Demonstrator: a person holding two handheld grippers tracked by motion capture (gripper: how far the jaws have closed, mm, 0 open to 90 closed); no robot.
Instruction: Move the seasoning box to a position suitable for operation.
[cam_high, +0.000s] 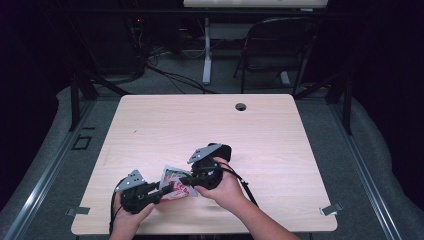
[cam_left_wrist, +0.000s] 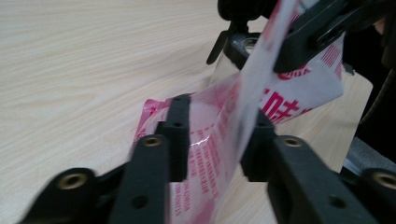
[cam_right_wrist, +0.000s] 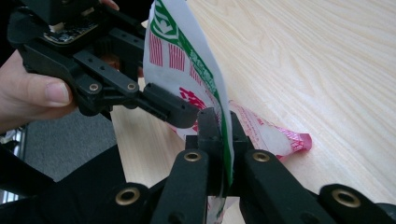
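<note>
Your right hand-held gripper (cam_right_wrist: 219, 135) clamps the thin, crinkly white plastic packet with red and green print (cam_high: 172, 182), lifted near the pale wood-grain surface's (cam_high: 210, 125) near edge. Your left hand-held gripper (cam_left_wrist: 217, 140) straddles it, released.

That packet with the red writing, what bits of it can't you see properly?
- High view: the packet is too small to read, and the left gripper and right gripper cover parts of it.
- Left gripper view: its red print is blurred and its top runs off the upper edge.
- Right gripper view: its lower end sits hidden behind the shut jaws.
- What is inside cannot be told.
</note>
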